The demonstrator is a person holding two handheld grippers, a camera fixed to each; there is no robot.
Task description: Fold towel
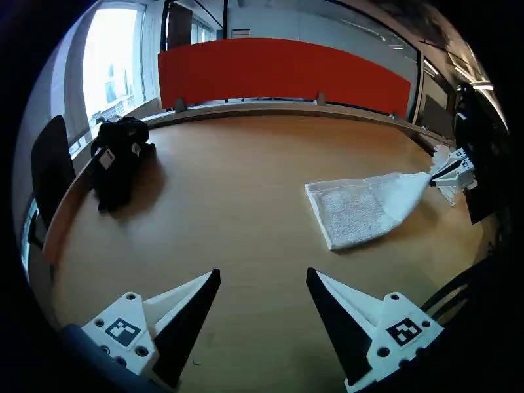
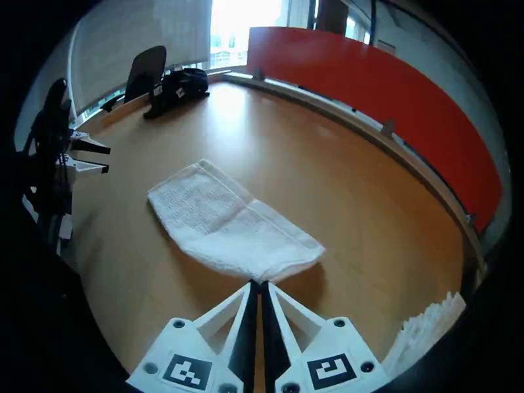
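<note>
Right gripper (image 2: 261,285) clamped on a corner of the towel (image 2: 216,223) | left gripper (image 1: 263,275) spread wide, holding nothing, above the table (image 1: 229,196) | red partition (image 1: 281,69) along table's far edge | towel — mid-table, pinched corner lifted | black bag (image 1: 118,160) — far corner, well apart

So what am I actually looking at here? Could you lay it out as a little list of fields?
surface: wooden table
towel: white, one corner lifted off the table
left tool: open, empty, above the table
right tool: shut on the towel's corner
also there: black bag, red partition
</note>
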